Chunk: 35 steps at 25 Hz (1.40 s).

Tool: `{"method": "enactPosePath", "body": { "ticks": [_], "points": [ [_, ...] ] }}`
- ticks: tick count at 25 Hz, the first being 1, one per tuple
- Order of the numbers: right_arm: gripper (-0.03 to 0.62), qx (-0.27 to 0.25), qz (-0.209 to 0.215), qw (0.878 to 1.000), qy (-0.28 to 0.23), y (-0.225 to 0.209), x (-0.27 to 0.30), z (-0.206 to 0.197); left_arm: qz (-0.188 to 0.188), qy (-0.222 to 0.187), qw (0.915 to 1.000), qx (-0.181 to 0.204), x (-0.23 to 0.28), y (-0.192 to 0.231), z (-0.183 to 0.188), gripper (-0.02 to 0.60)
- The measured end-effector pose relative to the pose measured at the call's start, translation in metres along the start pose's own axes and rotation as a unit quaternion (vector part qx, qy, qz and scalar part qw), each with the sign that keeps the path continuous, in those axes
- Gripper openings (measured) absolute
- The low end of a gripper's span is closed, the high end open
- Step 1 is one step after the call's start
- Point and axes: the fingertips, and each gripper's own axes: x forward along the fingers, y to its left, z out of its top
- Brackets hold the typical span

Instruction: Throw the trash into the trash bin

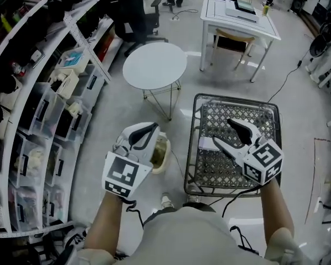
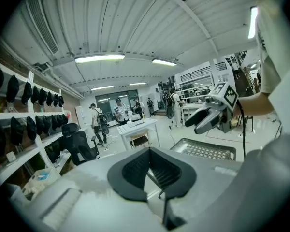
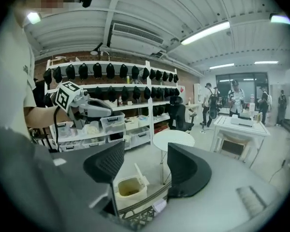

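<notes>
The cream trash bin [image 1: 162, 154] stands open on the floor between the round table and the wire basket [image 1: 194, 148], and shows between the right jaws in the right gripper view [image 3: 130, 190]. A white scrap of paper [image 1: 207, 143] lies inside the basket at its left side [image 3: 159, 206]. My left gripper [image 1: 149, 131] hovers over the bin with its pads together and nothing in them [image 2: 152, 166]. My right gripper [image 1: 223, 131] is above the basket with its jaws apart and empty [image 3: 145, 170].
A white round table [image 1: 154, 65] stands beyond the bin, with a white desk [image 1: 237, 18] and a black office chair [image 1: 135, 15] further back. Shelves with plastic boxes [image 1: 44, 115] line the left side. People stand in the distance [image 2: 96, 117].
</notes>
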Motion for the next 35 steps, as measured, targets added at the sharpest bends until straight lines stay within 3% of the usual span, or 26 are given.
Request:
{"method": "enactPosePath", "body": {
  "ticks": [4, 10, 16, 27, 35],
  "points": [
    [0.268, 0.046, 0.027, 0.997, 0.058, -0.022, 0.026, -0.055, -0.024, 0.032, 0.9991, -0.016, 0.04, -0.011, -0.031, 0.002],
    [0.277, 0.024, 0.038, 0.987, 0.155, -0.039, 0.06, -0.138, -0.05, 0.082, 0.9943, -0.045, 0.074, -0.026, -0.083, 0.002],
    [0.311, -0.026, 0.058, 0.964, 0.257, -0.042, 0.077, -0.217, -0.072, 0.15, 0.9844, -0.058, 0.098, -0.053, -0.135, 0.002],
    [0.359, -0.105, 0.058, 0.927, 0.357, -0.06, 0.114, -0.33, -0.094, 0.217, 0.9647, -0.116, 0.129, -0.092, -0.224, 0.003],
    [0.371, -0.116, 0.07, 0.906, 0.402, -0.083, 0.138, -0.374, -0.098, 0.249, 0.951, -0.155, 0.13, -0.103, -0.262, 0.002]
  ]
}}
